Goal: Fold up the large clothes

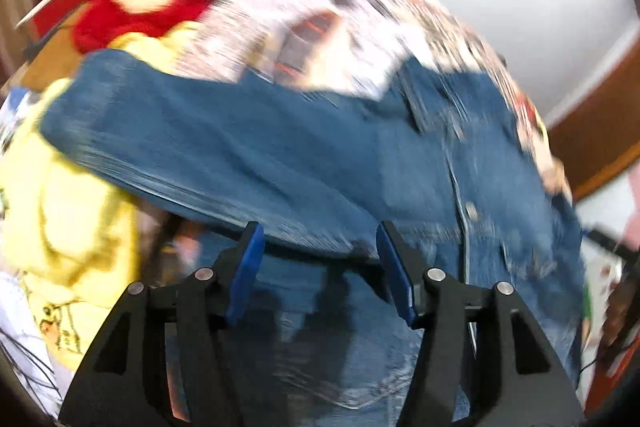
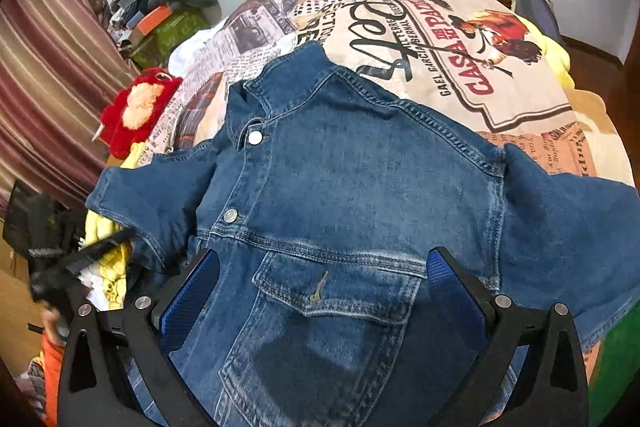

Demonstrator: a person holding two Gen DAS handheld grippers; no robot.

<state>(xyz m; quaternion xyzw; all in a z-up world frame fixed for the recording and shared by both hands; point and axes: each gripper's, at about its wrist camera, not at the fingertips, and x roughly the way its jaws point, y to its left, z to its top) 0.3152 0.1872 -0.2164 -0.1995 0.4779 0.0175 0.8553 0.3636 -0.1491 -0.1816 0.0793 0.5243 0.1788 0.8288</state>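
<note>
A blue denim jacket (image 2: 344,183) lies front up on a bed with a printed newspaper-pattern cover (image 2: 420,39). Its collar points away, both sleeves are spread out, and a chest pocket sits near the bottom. My right gripper (image 2: 324,263) is open just above the pocket area, holding nothing. In the blurred left wrist view the jacket (image 1: 280,155) fills the middle, with one sleeve stretched to the left. My left gripper (image 1: 320,239) is open close over the denim, holding nothing.
A red and cream plush toy (image 2: 136,107) lies at the bed's left edge, with yellow cloth (image 2: 108,255) below it. The left gripper (image 2: 76,267) shows at the left. A striped curtain (image 2: 48,75) hangs left. Clutter (image 2: 160,15) is piled in the far corner.
</note>
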